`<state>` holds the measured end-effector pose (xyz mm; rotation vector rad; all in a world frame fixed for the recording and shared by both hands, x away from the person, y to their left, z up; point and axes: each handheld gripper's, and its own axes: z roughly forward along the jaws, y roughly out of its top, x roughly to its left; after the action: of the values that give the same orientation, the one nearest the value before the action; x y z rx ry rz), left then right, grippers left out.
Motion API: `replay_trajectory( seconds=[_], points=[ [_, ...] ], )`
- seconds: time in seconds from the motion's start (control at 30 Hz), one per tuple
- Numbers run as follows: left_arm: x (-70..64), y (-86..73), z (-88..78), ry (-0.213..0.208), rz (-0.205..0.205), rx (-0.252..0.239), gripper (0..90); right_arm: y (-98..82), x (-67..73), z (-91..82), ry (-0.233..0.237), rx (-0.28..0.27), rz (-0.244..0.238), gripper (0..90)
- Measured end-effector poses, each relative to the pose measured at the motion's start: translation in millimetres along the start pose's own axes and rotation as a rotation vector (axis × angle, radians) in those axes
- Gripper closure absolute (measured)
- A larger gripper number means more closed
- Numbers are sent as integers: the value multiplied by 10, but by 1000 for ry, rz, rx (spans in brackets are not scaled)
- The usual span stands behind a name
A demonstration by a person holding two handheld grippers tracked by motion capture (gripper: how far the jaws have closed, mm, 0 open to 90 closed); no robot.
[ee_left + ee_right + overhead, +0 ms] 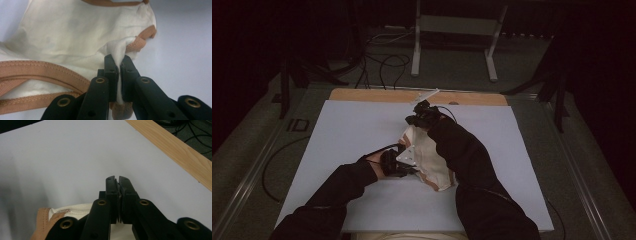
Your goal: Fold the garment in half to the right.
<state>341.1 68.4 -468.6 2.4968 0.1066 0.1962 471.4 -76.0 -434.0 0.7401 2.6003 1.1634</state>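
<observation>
A cream cloth bag [432,160] with tan webbing trim lies crumpled in the middle of the white board. In the left gripper view the cloth bag [75,32] spreads out ahead, and my left gripper [118,61] is shut on a pinched fold of it beside the tan edge. In the high view my left gripper [415,170] sits at the bag's near left side. My right gripper [410,120] is at the bag's far end, where the cloth rises to it. In the right gripper view my right gripper [117,178] is shut, with the cloth bag [72,210] showing under the jaws.
The white board [337,150] covers the table, with a bare wooden strip [362,95] along its far edge. Black cables [382,65] and a metal stand [417,45] are on the floor beyond. The person's dark sleeves cross the board's near half.
</observation>
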Motion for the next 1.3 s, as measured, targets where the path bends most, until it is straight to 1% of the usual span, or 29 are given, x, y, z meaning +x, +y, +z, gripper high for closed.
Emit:
replay_trajectory(
  seconds=[0.03,0.1,0.13,0.17,0.2,0.3,0.43,0.67,0.8,0.97,1.0,1.07,1.13,1.2,1.3],
  points=[
    [6,19,5,-2,4,3,867,0,0,0,0,0,0,877],
    [4,59,25,-10,4,2,867,-44,-46,-45,-2,-8,25,877],
    [5,80,34,-10,9,3,867,-44,-46,-45,-2,-8,25,877],
    [5,100,46,-15,12,3,867,-55,-53,-62,-1,-8,38,877],
    [6,126,60,-18,17,10,867,-70,-70,-77,-5,-8,31,877],
    [1,180,98,-24,26,13,868,-121,-106,-133,-5,-19,49,877],
    [-1,249,155,-38,34,25,867,-168,-137,-177,-9,-21,42,877],
    [-20,350,252,-50,37,64,867,-315,-206,-276,8,-47,56,877],
    [-25,416,303,-54,42,85,867,-356,-232,-307,6,-48,61,877],
    [-24,489,383,-71,41,100,865,-450,-275,-352,9,-59,78,877],
    [-29,503,398,-71,50,108,865,-450,-275,-352,9,-59,78,877],
    [-37,523,430,-74,45,112,863,-505,-298,-366,11,-63,93,876],
    [-34,547,468,-80,39,122,863,-541,-321,-370,7,-65,101,876],
    [-38,554,482,-78,38,119,863,-557,-329,-373,5,-64,106,876],
    [-37,588,514,-84,34,133,859,-622,-357,-393,1,-75,114,876]
  ],
)
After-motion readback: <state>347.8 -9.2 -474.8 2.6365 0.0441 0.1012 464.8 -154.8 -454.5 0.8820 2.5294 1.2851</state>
